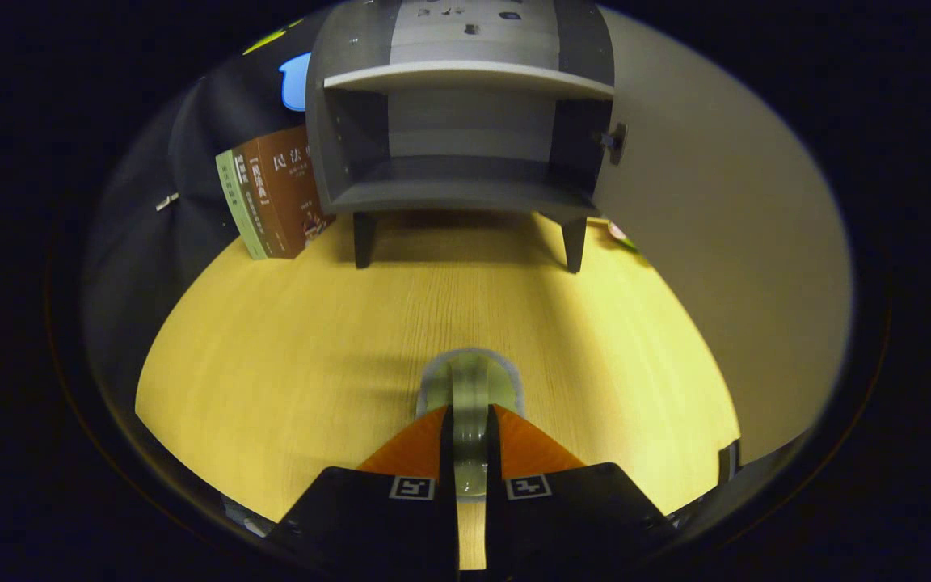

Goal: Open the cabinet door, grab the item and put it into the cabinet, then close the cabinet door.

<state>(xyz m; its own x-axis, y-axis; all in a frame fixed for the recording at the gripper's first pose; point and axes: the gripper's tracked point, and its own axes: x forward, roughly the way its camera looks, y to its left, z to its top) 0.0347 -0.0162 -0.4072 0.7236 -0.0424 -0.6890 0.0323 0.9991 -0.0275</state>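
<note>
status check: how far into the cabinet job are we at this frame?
Done: the cabinet door is swung open, shelves bare. In hand: the gripper is shut on a pale green roll-like item, its edge pinched between both fingers above the wooden table. Left: carry it ahead into the cabinet, release, close the door.

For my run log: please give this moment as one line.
door: open | gripper: shut on roll | cabinet: ahead

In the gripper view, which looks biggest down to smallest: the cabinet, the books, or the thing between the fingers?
1. Cabinet
2. Books
3. Pale green round item, pinched between the fingers

The item sits nearest the camera, so it is likely smaller than it looks.
</note>
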